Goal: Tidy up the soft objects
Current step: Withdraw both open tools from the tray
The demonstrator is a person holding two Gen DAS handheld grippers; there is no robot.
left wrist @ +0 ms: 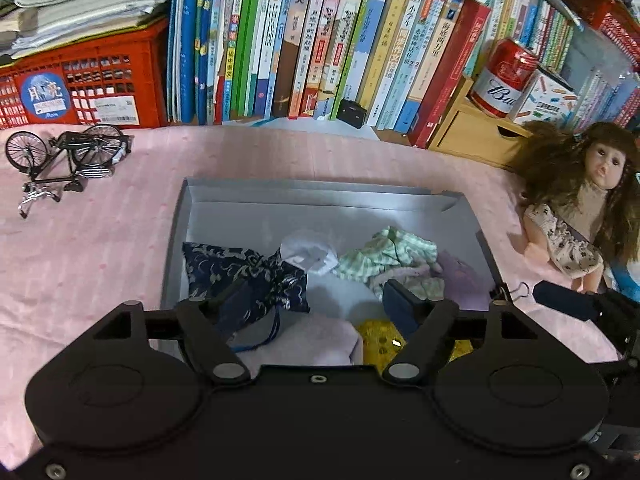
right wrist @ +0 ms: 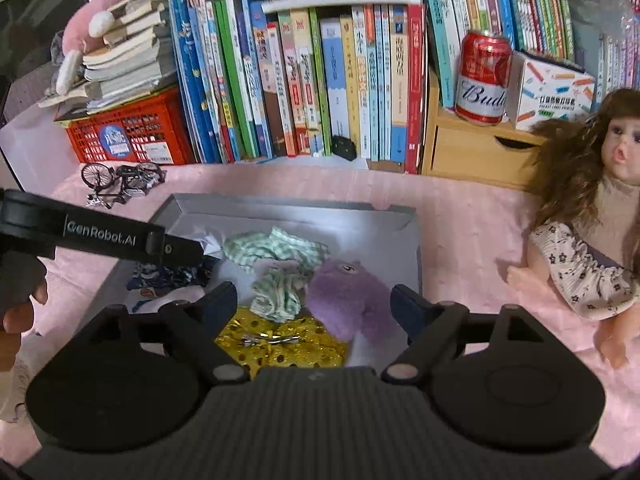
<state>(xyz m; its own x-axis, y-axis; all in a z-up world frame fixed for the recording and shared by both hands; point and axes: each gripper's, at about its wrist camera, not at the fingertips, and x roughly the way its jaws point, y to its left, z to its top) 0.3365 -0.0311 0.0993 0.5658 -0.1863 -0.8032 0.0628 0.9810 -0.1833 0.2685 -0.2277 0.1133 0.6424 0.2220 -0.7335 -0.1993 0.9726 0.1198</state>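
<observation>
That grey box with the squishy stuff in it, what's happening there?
A person holds a gripper in each hand above the grey box on the pink cloth. The left gripper and right gripper are both open and hold nothing. Inside lie a dark blue pouch, a green checked cloth, a purple fluffy toy and a shiny gold cloth. A doll lies outside the box.

Both wrist views close, angled down, sharing grey box (left wrist: 256, 204)
</observation>
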